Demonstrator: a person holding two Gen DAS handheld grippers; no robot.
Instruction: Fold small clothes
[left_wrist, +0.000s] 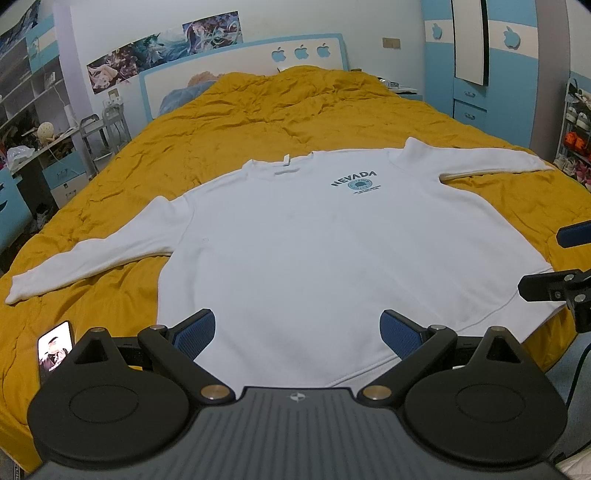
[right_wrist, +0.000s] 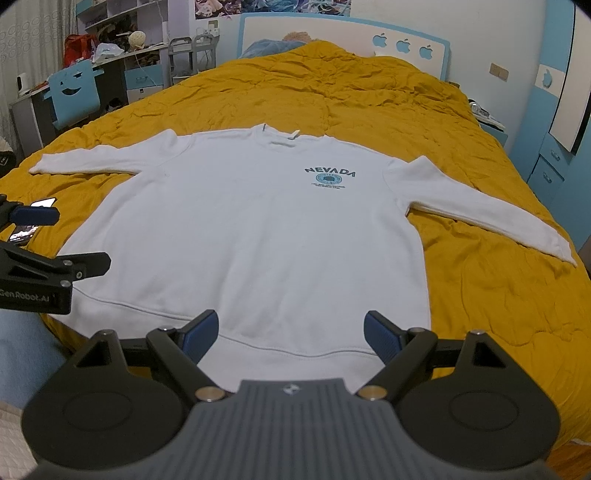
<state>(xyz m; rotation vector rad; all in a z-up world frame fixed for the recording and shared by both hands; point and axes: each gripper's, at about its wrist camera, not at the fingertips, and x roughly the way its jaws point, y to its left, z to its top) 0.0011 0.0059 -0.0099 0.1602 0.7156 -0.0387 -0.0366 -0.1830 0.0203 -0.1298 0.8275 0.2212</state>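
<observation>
The bed (left_wrist: 280, 122) is covered from headboard to foot by a wrinkled mustard-yellow quilt (right_wrist: 369, 99). On the quilt, towards the foot, a white sweatshirt (left_wrist: 303, 251) lies flat and face up, its collar pointing at the headboard and both sleeves spread out to the sides. A dark "NEVADA" print with a round blue emblem sits on its chest. Near the hem corner on one side, a phone (left_wrist: 55, 349) with its screen lit rests on the quilt, apart from the sweatshirt. A blue pillow (right_wrist: 271, 47) shows at the headboard end.
</observation>
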